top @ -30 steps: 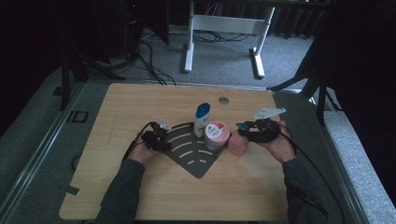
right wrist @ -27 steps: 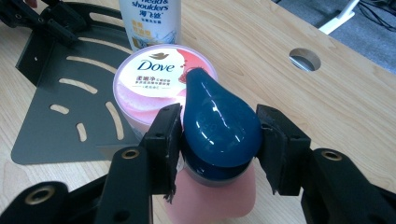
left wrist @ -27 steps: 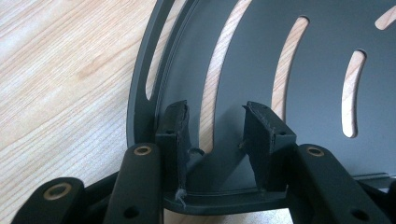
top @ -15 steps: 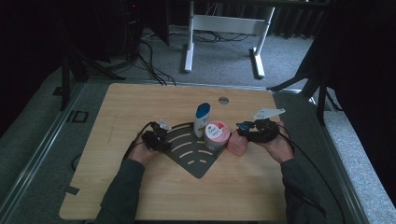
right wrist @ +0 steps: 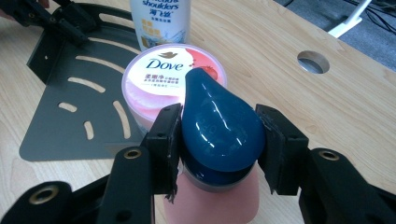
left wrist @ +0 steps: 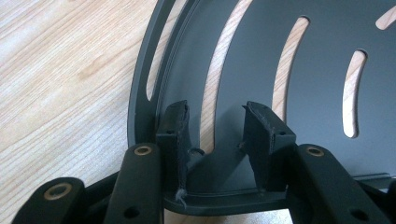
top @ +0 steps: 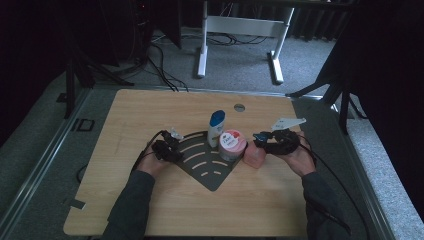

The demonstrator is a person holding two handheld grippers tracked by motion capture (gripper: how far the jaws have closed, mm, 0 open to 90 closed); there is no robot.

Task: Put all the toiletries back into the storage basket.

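Observation:
A black fan-shaped slotted rack [top: 205,172] lies flat at the table's middle. On its far right corner stand a white shampoo bottle [top: 216,127] with a blue cap and a pink Dove jar [top: 232,144]. Just right of the jar stands a pink bottle [top: 254,156]; my right gripper [right wrist: 219,130] is shut on its blue pump cap [right wrist: 210,107]. My left gripper [left wrist: 215,121] rests over the rack's left corner [left wrist: 303,46], jaws apart, with only the rack floor between the pads. In the right gripper view the jar [right wrist: 159,79] and the rack [right wrist: 60,107] lie ahead.
A round cable hole [top: 239,107] sits in the wooden tabletop behind the bottles. Cables trail from both grippers toward the table's sides. White desk legs [top: 202,45] stand on the floor beyond the far edge.

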